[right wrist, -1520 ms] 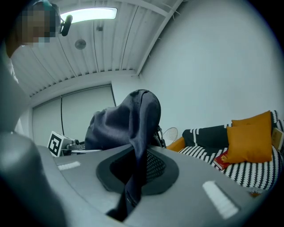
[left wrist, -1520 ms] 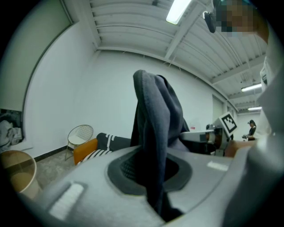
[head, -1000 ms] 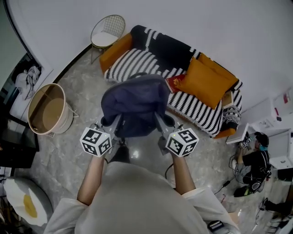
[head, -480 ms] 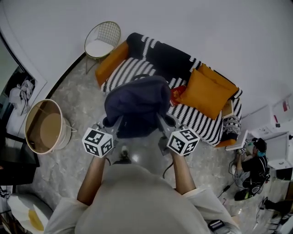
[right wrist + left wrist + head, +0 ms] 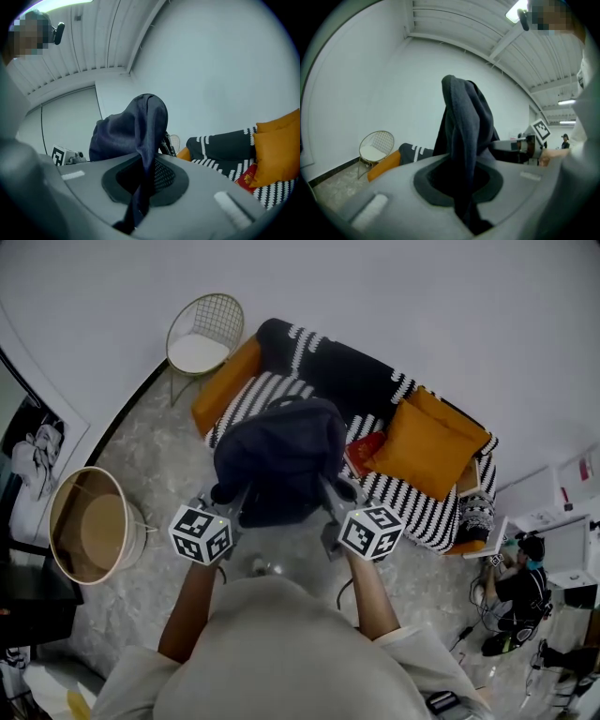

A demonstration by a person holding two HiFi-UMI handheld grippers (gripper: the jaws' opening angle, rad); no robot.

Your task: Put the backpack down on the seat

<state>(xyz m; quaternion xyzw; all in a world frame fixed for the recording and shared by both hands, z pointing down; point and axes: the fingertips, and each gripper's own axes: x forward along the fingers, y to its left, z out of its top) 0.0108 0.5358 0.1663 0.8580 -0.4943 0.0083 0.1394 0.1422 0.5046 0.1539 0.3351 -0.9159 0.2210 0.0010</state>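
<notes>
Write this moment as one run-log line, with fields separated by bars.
left gripper: shut on backpack | right gripper: shut on backpack | backpack: held in air, before sofa | placing: not yet done

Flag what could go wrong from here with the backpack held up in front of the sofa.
1. The left gripper and right gripper each pinch only a thin fold of the backpack, which hangs over bare floor. The fabric might slip out before it reaches the seat.
2. A red item and an orange cushion occupy part of the sofa. The backpack could land on them or tip off the edge.
</notes>
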